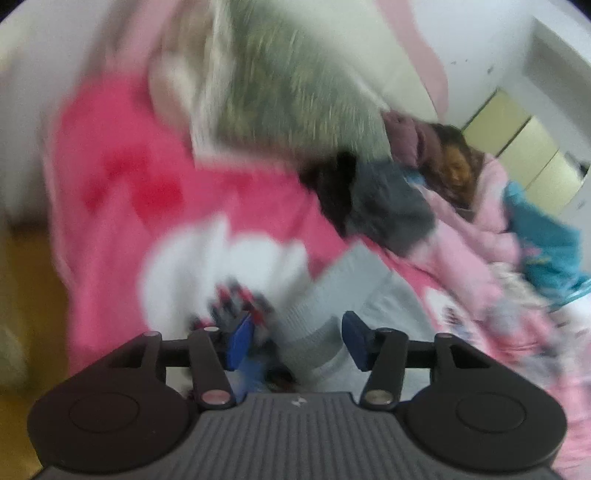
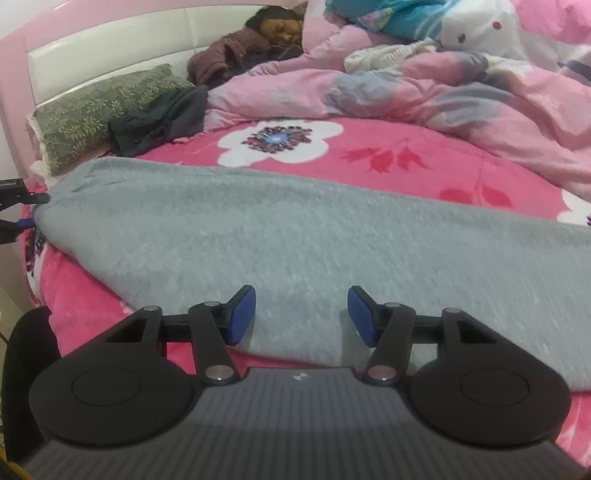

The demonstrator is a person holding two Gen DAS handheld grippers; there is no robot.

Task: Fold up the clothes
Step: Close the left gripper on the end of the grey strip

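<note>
A grey fuzzy garment (image 2: 295, 236) lies spread lengthwise on the pink flowered bed cover (image 2: 406, 158). In the right wrist view, my right gripper (image 2: 302, 317) hovers over its near edge. The jaws stand apart and the cloth runs flat under them, not pinched. My left gripper (image 2: 38, 210) shows at the garment's far left end. The left wrist view is blurred: the left gripper (image 1: 298, 339) stands open around a ribbed grey cuff (image 1: 317, 332). That cuff lies close to the right pad, with a gap to the left pad.
A green patterned pillow (image 2: 99, 110) and a dark grey garment (image 2: 162, 118) lie by the white headboard (image 2: 110, 44). A rumpled pink duvet (image 2: 424, 96), a brown coat (image 2: 229, 55) and teal cloth (image 2: 399, 18) are heaped at the back. A person (image 1: 458, 166) lies in the bedding.
</note>
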